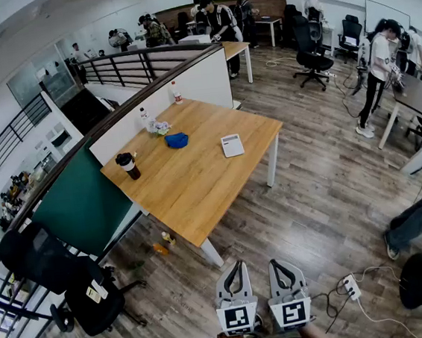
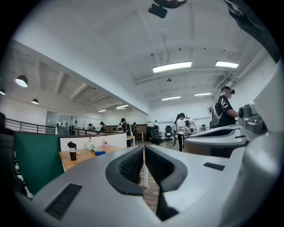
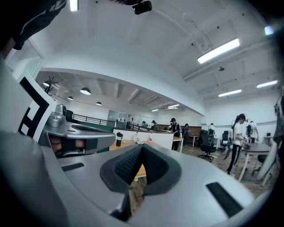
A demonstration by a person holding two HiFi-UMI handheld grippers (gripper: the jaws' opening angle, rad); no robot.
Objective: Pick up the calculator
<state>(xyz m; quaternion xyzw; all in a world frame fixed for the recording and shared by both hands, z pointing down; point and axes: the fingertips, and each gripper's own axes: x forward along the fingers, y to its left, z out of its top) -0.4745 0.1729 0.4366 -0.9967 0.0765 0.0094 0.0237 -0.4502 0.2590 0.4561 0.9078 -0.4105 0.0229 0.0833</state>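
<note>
The calculator [image 1: 232, 146], a pale flat slab, lies on the wooden table [image 1: 198, 188] near its right edge in the head view. Both grippers are held side by side at the bottom of that view, over the floor and well short of the table. My left gripper [image 1: 237, 264] is shut with nothing between its pads, as the left gripper view [image 2: 144, 149] confirms. My right gripper [image 1: 276, 263] is likewise shut and empty [image 3: 143, 146]. Neither gripper view shows the calculator; each shows the table far off beyond the jaws.
On the table stand a dark tumbler [image 1: 127, 166], a blue cloth [image 1: 176, 139] and two bottles [image 1: 146, 119]. A green partition [image 1: 80, 204] backs it; a black office chair [image 1: 58, 282] stands left. A power strip [image 1: 351, 287] lies on the floor; several people stand behind.
</note>
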